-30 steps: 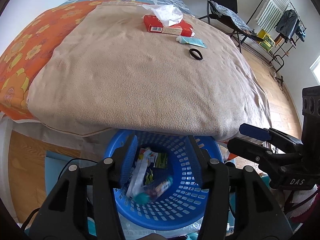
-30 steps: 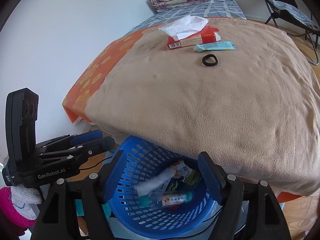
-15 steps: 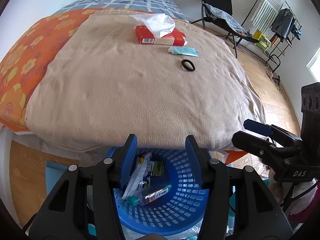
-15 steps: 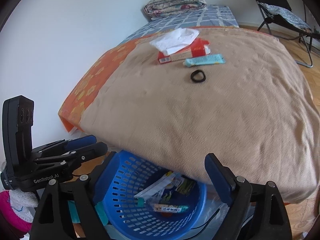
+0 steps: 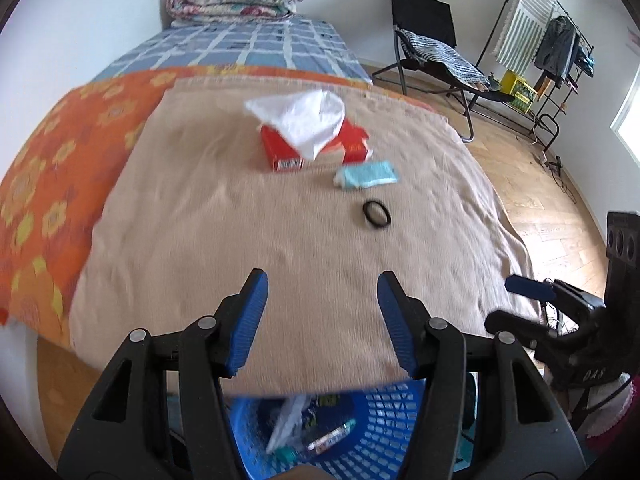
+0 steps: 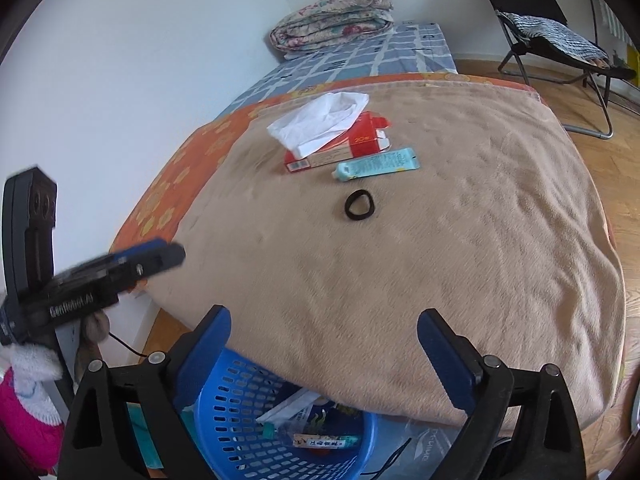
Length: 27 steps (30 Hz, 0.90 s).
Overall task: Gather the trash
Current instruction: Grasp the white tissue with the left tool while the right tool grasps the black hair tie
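Bedroom, tan blanket point(image 6: 400, 264) | trash far centre: red carton point(image 6: 340, 148) under tissue point(image 6: 320, 120), tube point(image 6: 376, 164), hair tie point(image 6: 359, 205) | basket point(image 6: 240, 412) near | left gripper point(image 5: 322, 312), right gripper point(image 6: 324, 344) both spread, empty | risk: soft blanket snags fingers; tissue slips off.

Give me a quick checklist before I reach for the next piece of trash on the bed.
1. Left hand-held gripper open, nothing held: ok.
2. Right hand-held gripper open, nothing held: ok.
3. Blue basket below the bed edge, trash inside: ok.
4. White tissue draped on red box, nothing over it: ok.
5. Teal tube and black hair tie lying apart: ok.
6. Whether these are trash: cannot tell.
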Each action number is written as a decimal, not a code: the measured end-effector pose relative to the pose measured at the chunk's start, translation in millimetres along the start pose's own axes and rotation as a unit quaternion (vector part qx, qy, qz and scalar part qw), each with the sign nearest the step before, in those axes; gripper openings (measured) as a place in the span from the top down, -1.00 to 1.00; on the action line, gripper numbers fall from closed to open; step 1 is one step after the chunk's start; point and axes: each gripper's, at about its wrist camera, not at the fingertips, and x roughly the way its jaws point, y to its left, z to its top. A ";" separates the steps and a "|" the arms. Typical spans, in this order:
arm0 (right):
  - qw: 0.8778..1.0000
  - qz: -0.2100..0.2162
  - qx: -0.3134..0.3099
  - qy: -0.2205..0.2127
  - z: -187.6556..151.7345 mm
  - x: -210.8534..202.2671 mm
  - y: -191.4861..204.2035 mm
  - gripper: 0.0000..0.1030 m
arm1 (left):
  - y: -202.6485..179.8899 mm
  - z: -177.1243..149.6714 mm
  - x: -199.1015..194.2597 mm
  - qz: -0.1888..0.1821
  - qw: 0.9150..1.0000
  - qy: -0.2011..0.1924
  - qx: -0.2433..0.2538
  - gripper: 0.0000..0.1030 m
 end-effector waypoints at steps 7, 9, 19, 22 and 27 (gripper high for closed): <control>0.999 -0.025 -0.032 -0.005 23.4 8.2 -10.1 -0.86 | 1.1 53.4 21.3 0.004 1.000 -0.020 0.009 -0.30; 0.999 -0.030 -0.035 -0.003 30.1 14.0 -13.1 -0.86 | 1.6 67.7 30.0 0.002 1.000 -0.022 0.013 -0.30; 0.998 -0.031 -0.045 0.021 54.8 48.7 -17.2 -0.85 | 5.3 119.6 82.8 0.006 1.000 -0.012 -0.007 -0.31; 0.998 -0.031 -0.051 0.026 60.0 57.4 -17.5 -0.85 | 2.7 128.4 101.7 0.022 1.000 -0.008 0.000 -0.31; 0.998 -0.034 -0.052 0.029 67.9 67.4 -18.4 -0.85 | 2.0 144.5 126.9 0.028 1.000 -0.005 -0.004 -0.31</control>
